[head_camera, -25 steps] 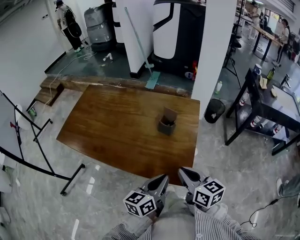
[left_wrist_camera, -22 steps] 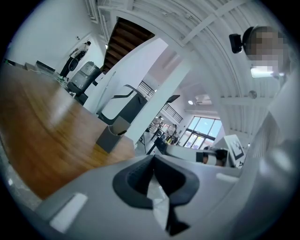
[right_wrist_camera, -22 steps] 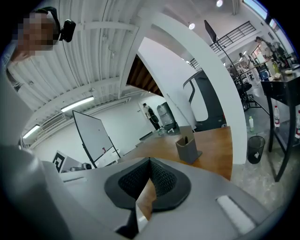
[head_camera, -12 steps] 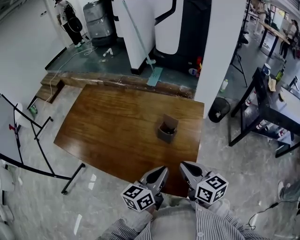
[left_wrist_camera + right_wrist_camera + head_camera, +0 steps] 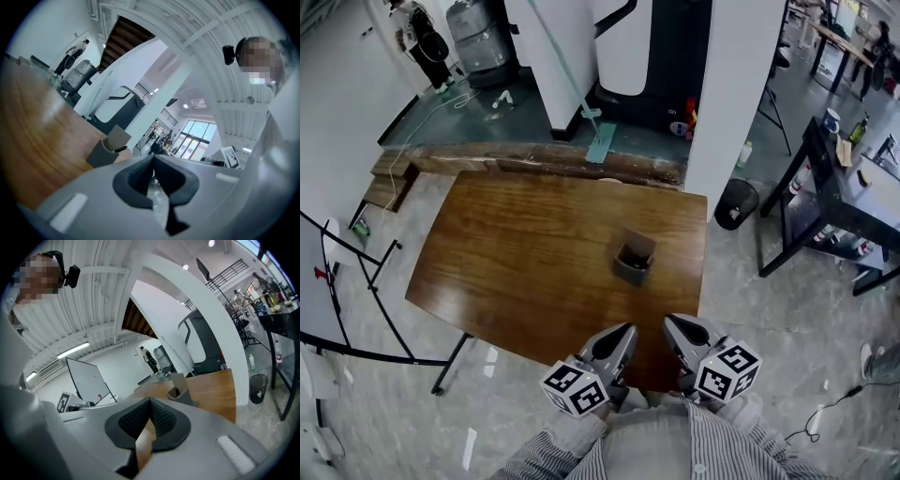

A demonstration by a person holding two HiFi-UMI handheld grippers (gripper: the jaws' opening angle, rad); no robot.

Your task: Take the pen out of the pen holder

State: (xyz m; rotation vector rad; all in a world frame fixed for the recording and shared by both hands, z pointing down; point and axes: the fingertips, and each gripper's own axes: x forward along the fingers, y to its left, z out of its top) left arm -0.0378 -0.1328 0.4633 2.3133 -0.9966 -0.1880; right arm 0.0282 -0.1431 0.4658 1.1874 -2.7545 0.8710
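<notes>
A grey pen holder (image 5: pixel 633 260) with a tall back flap stands on the brown wooden table (image 5: pixel 525 253), toward its right side. A dark pen (image 5: pixel 120 149) leans inside the pen holder (image 5: pixel 109 148); the holder (image 5: pixel 179 392) also shows in the right gripper view. My left gripper (image 5: pixel 625 329) and right gripper (image 5: pixel 669 322) hover side by side over the table's near edge, well short of the holder. Both have their jaws shut with nothing between them.
A black bin (image 5: pixel 735 202) stands right of a white pillar (image 5: pixel 739 84). A black-legged table (image 5: pixel 839 197) with bottles is at far right. A whiteboard stand (image 5: pixel 356 281) is at left. A person (image 5: pixel 417 42) stands far back left, near a mop (image 5: pixel 581 103).
The table and holder have slid slightly in the head view as I moved closer. Both grippers now reach over the table's near edge. Jaws remain shut.
</notes>
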